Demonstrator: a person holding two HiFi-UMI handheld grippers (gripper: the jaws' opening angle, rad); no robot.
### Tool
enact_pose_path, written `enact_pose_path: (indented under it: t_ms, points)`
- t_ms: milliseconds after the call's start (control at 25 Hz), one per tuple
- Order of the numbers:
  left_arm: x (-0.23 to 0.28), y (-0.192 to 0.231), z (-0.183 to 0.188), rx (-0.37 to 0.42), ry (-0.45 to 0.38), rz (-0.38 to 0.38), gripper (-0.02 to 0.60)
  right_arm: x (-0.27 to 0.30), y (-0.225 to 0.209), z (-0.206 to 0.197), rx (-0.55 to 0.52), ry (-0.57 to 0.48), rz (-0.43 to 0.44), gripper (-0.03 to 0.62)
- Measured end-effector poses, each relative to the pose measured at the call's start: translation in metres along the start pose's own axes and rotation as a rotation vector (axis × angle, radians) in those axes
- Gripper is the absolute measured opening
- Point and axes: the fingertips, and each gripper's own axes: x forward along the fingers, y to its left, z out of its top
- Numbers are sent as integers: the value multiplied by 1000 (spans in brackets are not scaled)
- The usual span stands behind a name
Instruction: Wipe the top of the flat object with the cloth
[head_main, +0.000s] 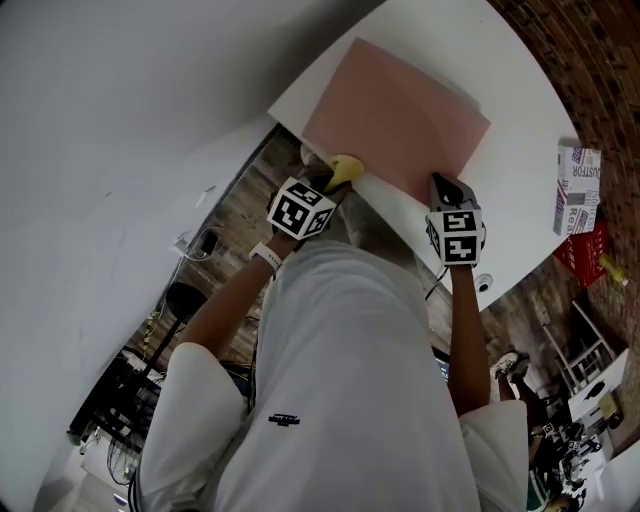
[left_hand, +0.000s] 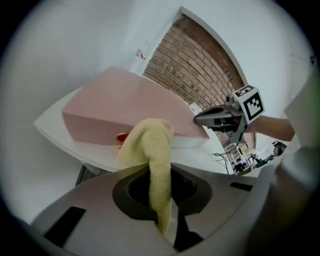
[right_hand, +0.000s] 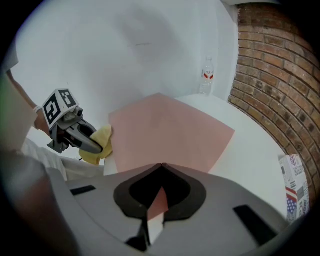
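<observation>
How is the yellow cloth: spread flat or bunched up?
Bunched up: the yellow cloth is pinched in the left gripper, a crumpled wad at the pink board's edge.

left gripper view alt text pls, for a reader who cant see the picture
A yellow cloth is pinched in the left gripper and bunches up in front of the near side of a pink flat object lying on a white table. At right, the right gripper points at the object's corner, with a brick wall behind.
</observation>
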Motion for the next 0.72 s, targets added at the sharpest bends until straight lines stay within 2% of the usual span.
enact_pose_path:
  t_ms: [280,480,720]
  points:
    - [33,-53,-4,91,94,-96,61,-1,2,1,43,4,88,5]
    - [57,-93,-6,156,160,-176,61,1,4,3,-42,29,185,5]
    - [80,-134,-3,242,216,-257,62,3,6,1,-104,119,394,5]
